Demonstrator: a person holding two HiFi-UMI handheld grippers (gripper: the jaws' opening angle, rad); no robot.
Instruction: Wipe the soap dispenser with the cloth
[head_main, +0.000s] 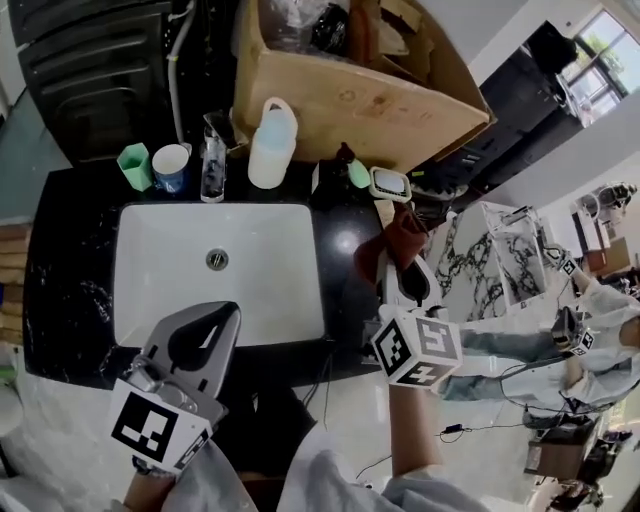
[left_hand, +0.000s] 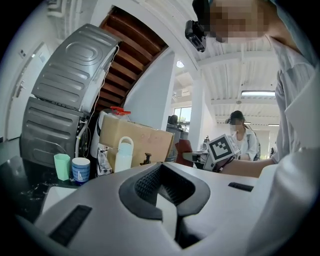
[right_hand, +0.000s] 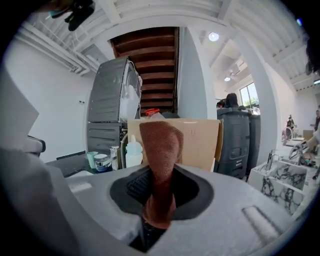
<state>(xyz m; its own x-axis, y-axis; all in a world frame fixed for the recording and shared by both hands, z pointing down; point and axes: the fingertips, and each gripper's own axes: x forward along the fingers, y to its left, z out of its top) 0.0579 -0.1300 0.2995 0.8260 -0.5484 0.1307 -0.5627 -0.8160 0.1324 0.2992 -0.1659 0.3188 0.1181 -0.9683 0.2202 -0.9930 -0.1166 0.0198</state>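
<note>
Bright daylight comes from windows (head_main: 600, 45) beyond the right gripper (head_main: 398, 262). Picture edges bend and darken; near parts look blurry.

Black counter (head_main: 60, 250), white sink (head_main: 270, 290), green cup (head_main: 133, 165), blue mug (head_main: 171, 167), white jug (head_main: 272, 145), cardboard box (head_main: 340, 100)

cups x2 (head_main: 135, 165) (head_main: 172, 167), jug x1 (head_main: 272, 145) — cloth x1 (head_main: 405, 235)

A black worktop (head_main: 65, 240) holds a white sink (head_main: 270, 290). A big brown box (head_main: 350, 105) stands at 12 o'clock. Bright windows (head_main: 600, 40) shine at 2 o'clock.
</note>
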